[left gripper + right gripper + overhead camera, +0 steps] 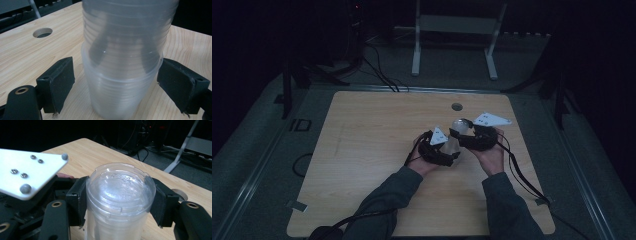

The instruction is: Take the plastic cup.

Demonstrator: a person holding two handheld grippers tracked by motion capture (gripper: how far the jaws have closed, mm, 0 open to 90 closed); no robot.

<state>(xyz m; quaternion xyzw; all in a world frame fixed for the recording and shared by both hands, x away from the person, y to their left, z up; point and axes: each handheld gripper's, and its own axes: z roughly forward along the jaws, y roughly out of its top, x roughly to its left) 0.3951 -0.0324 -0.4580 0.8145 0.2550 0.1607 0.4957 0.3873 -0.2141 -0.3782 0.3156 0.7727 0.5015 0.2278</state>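
Up close, right fingers [117, 202] clamped on upper cup [120, 192]; left fingers [117, 82] wide around lower cup [117, 97].

We see a light wood table [362, 150] with a round hole [456, 106] near its far edge, and a stack of clear plastic cups [120, 82] standing on it.

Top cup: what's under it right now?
Under the top cup sits a second clear cup, nested, standing on the wooden table. Any more cups inside cannot be told through the cloudy plastic.
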